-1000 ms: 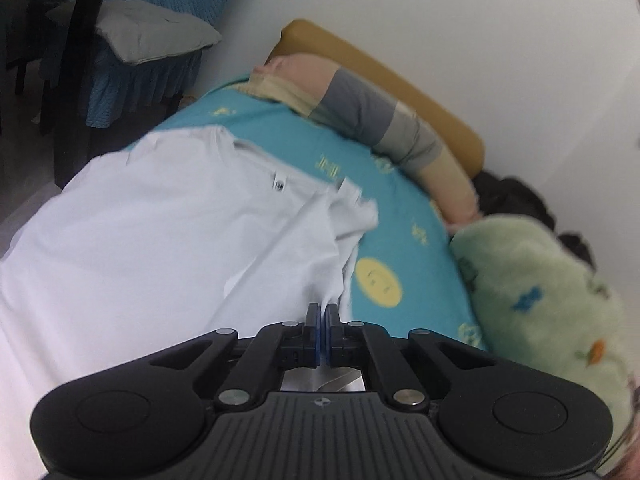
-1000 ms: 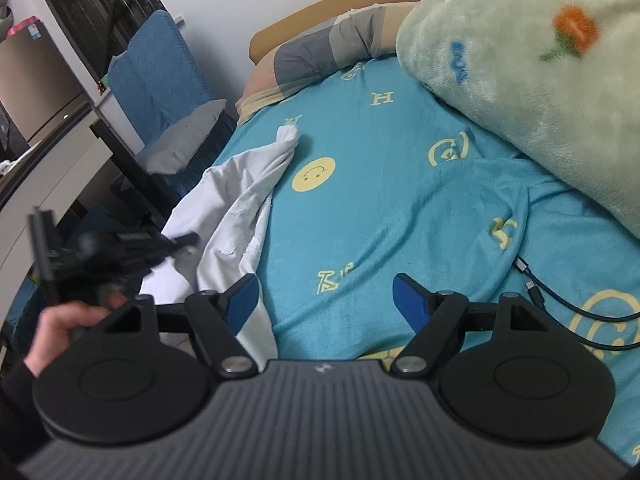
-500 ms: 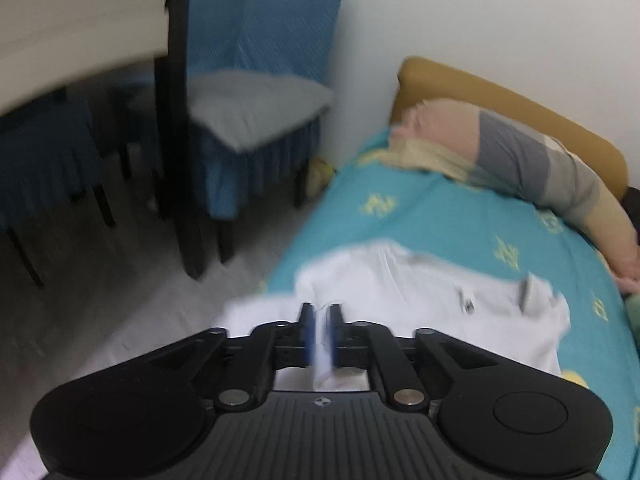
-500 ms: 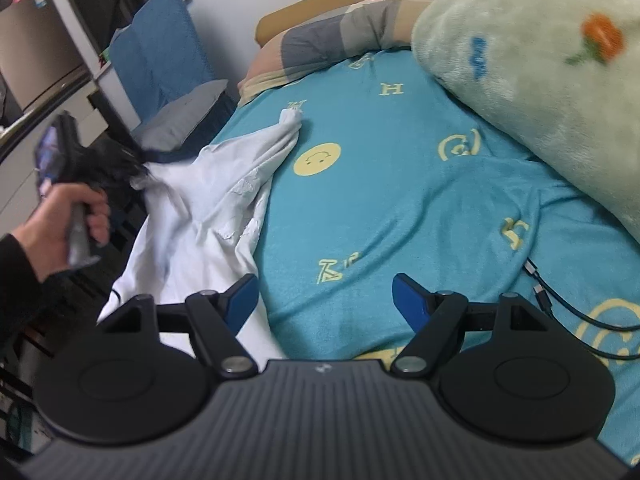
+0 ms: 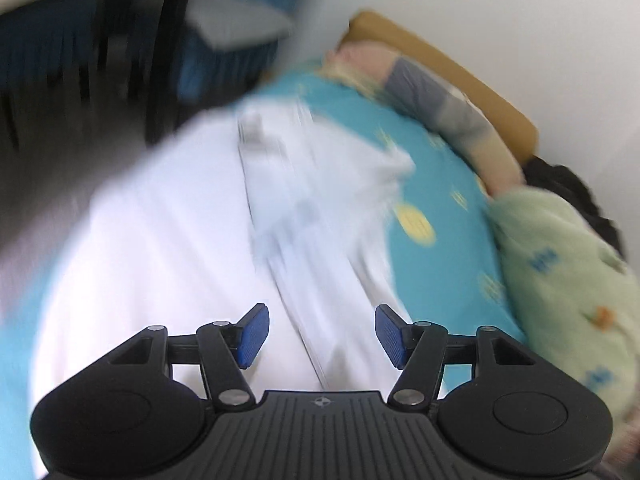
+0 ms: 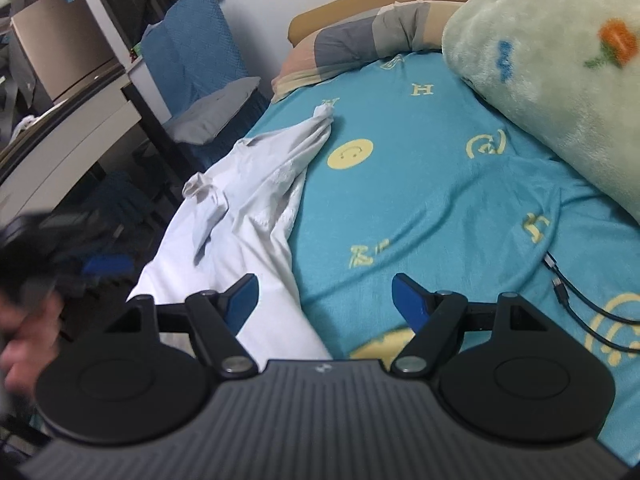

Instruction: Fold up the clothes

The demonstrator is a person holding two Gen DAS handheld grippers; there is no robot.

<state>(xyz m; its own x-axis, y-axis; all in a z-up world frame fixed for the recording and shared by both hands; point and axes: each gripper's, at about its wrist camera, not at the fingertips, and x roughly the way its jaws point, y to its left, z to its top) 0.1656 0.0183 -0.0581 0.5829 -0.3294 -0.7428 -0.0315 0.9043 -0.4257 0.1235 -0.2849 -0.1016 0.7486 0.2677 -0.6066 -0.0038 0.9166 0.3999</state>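
The white T-shirt [image 6: 256,216] lies rumpled along the bed's edge, left of the yellow smiley print [image 6: 350,153] on the teal sheet [image 6: 432,200]. It looks light and limp, so take it by hem corners or shoulders. The left gripper [image 5: 322,334] is opening over it, pads clear of the cloth; the right gripper [image 6: 325,300] stands apart, empty.

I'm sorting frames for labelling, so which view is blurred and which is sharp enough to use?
Left wrist view: heavy motion smear over the white shirt and bed sheet; only the left tool itself is crisp. Right wrist view: mostly sharp, the shirt and black cable clear, only the hand at the left edge smeared. Both show fisheye bending.
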